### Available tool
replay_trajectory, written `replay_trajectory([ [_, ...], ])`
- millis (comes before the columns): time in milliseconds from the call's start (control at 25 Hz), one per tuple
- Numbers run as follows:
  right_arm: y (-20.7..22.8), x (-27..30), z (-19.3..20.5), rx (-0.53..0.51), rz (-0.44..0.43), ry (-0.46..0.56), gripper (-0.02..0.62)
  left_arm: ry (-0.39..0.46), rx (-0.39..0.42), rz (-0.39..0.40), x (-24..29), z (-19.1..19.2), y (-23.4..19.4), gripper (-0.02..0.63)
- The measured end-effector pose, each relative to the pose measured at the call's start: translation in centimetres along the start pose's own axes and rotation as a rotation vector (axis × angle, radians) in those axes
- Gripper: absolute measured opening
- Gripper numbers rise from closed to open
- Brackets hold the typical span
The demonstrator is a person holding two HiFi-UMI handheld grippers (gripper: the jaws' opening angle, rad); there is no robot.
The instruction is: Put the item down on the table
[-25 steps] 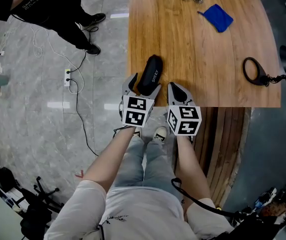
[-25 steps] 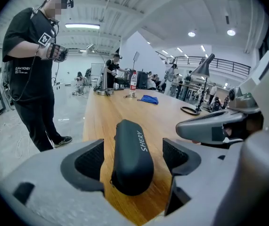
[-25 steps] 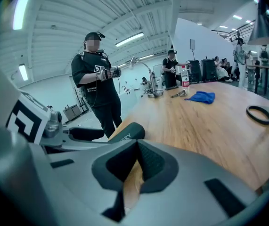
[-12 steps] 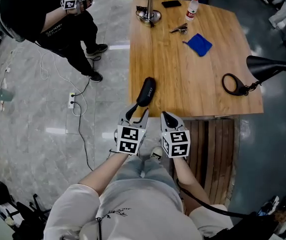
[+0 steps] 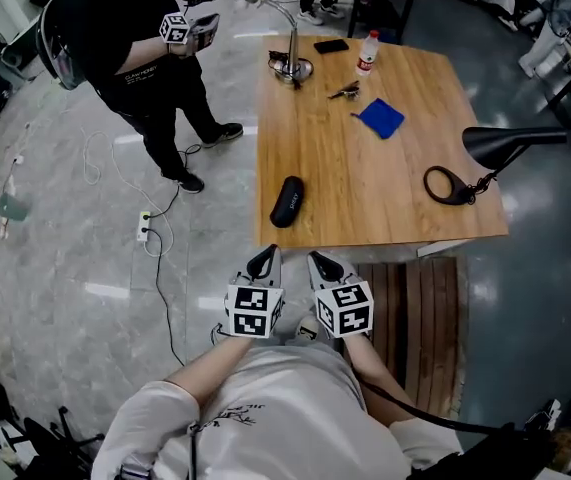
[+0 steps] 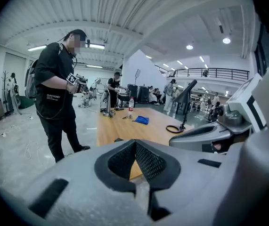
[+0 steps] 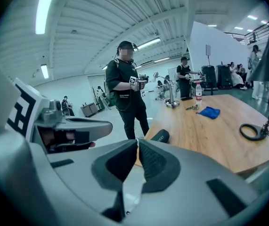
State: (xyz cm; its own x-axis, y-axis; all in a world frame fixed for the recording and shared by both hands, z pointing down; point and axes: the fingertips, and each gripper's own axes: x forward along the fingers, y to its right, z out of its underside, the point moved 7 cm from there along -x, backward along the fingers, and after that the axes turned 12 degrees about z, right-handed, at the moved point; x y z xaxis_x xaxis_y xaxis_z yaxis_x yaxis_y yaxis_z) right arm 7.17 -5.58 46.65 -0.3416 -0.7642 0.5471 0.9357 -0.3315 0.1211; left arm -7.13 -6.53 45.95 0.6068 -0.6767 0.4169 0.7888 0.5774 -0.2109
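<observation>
The left gripper's [image 6: 135, 142] jaws have just been closing. They are pressed together with nothing between them. Past them lies a wooden table [image 6: 118, 127] with a blue cloth [image 6: 142, 120] and a bottle [image 6: 131, 106] on it. A person in black [image 6: 56, 100] stands left of the table, holding a cube with square marks [image 6: 71, 78].

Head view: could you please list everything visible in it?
table: one, wooden, centre
case: one, black, near left corner
cloth: one, blue, far half
bottle: one, clear, far edge
phone: one, black, far edge
small metal item: one, dark, near cloth
desk lamp: one, silver, far left
ring-base lamp: one, black, right edge
power strip: one, white, floor
bystander: one, black clothes, far left
left gripper: one, grey, jaws just closed, empty
right gripper: one, grey, jaws shut, empty
</observation>
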Motion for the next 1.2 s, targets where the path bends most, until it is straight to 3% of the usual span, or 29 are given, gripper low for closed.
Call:
replay_trajectory([
  [200, -1.0, -0.8, -0.9, -0.004, -0.051, 0.031, 0.005, 0.016, 0.008, -0.013, -0.6, -0.3, 0.7, 0.006],
  [480, -2.0, -1.9, -0.8, 0.010, 0.049, 0.024, 0.005, 0.030, 0.039, -0.021, -0.9, -0.6, 1.1, 0.006],
  [1200, -0.9, -2.2, -0.6, 0.028, 0.086, 0.036, 0.005, 0.006, 0.045, 0.003, -0.3, 0.0, 1.5, 0.006],
])
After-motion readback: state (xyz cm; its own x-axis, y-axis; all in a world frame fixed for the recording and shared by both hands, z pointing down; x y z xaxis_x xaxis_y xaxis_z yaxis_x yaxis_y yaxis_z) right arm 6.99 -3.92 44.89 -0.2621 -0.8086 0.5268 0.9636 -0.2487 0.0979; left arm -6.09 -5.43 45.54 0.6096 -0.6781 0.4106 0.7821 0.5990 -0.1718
